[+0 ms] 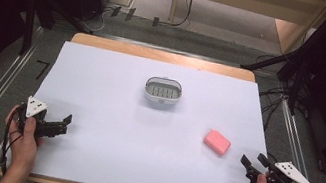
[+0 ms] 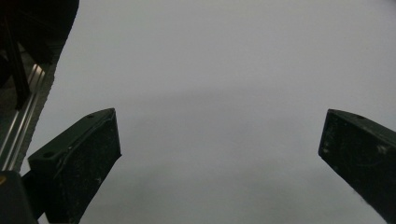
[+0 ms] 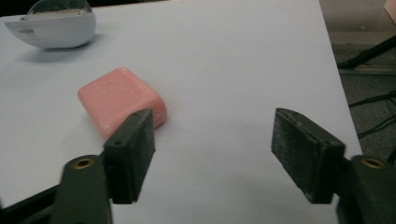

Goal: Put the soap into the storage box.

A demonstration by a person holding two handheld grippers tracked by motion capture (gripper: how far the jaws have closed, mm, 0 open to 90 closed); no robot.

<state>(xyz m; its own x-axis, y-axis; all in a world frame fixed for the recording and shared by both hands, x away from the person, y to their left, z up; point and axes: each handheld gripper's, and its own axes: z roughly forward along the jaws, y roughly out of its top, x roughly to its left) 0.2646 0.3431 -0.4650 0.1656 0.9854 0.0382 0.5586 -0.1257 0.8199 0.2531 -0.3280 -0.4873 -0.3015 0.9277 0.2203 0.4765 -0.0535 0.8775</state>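
At the surface's (image 1: 103,162) five o'clock corner, the right hand-held gripper (image 1: 251,164) waits spread and empty, aimed at the pink soap (image 1: 217,142) for pickup; the left hand-held gripper (image 1: 62,124), likewise spread, idles at seven o'clock.

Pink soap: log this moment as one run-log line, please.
pink soap: on table, untouched | soap dish: empty, mid-table | right gripper: open, near soap | left gripper: open, nothing between jaws
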